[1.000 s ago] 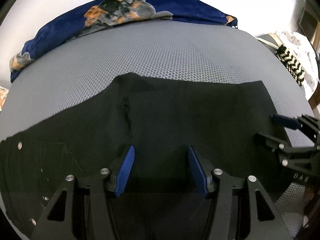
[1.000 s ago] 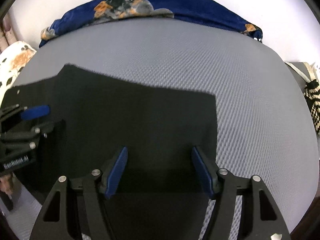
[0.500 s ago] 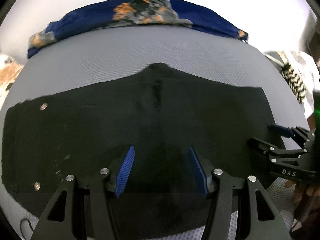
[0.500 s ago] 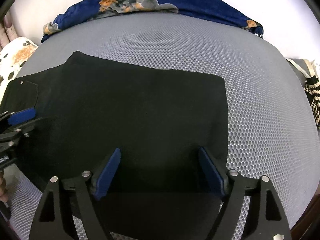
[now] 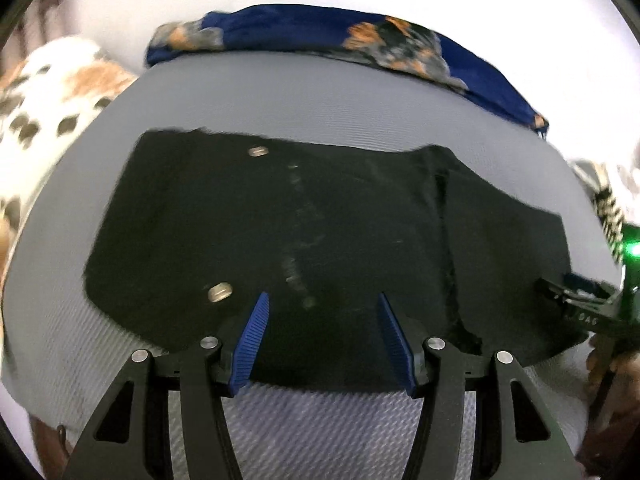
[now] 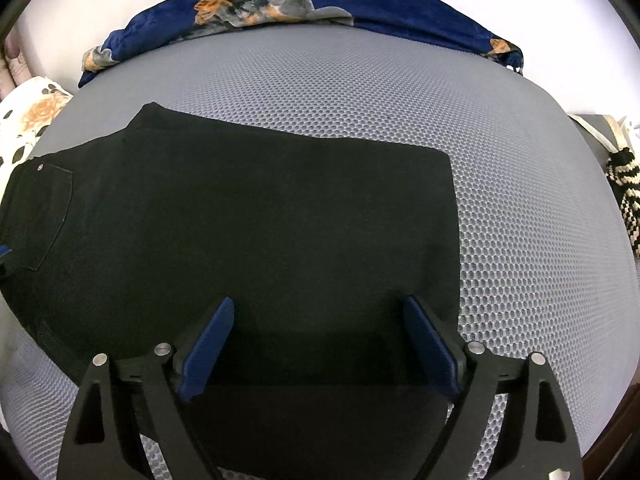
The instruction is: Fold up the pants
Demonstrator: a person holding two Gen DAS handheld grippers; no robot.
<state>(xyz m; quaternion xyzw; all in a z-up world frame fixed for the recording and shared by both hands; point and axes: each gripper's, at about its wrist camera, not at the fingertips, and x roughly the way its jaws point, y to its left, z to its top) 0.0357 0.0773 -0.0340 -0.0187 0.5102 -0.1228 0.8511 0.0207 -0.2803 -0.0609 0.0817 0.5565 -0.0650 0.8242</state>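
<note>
Black pants point(image 6: 248, 232) lie flat, halved lengthwise, on grey mattress point(image 6: 400, 92); both tools, left point(image 5: 322, 344) and right point(image 6: 320, 350), released; crosswise folds remain.

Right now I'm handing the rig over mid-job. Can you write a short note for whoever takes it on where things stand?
Left claw: open, holding nothing, at the near edge of the pants, by the waist end with its rivets.
Right claw: open, holding nothing, over the pants' near edge close to the right-hand end.
Pants: flat and dark on the grey mesh pad, lengthwise across it, pocket at the left. They appear folded leg over leg, with one straight edge at the right.
Left to do: fold them across, probably the right end over toward the waist. A blue blanket lies at the far edge.
</note>
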